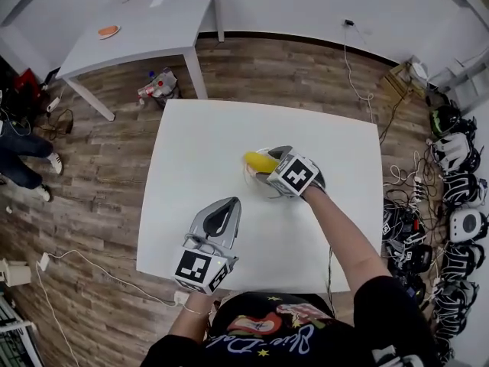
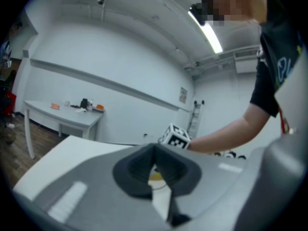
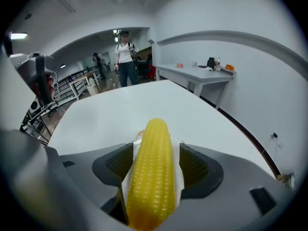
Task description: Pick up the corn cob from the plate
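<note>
A yellow corn cob (image 1: 260, 161) lies on a pale plate (image 1: 258, 186) near the middle of the white table (image 1: 199, 159). My right gripper (image 1: 269, 168) is lowered over the plate, tilted down. In the right gripper view the corn cob (image 3: 153, 177) runs lengthwise between the two dark pads (image 3: 195, 167), and thin strips of plate (image 3: 126, 181) show on both sides of it, so the right gripper (image 3: 154, 154) is open around it. My left gripper (image 1: 222, 214) hovers over the table's near left part, shut and empty. Through the left gripper (image 2: 155, 163) a sliver of the yellow corn cob (image 2: 155, 176) shows.
A second grey table (image 1: 153, 29) stands at the back left with an orange item (image 1: 108, 30) on it. Cables and several helmets (image 1: 454, 197) lie on the floor to the right. A person's legs (image 1: 23, 159) show at the far left.
</note>
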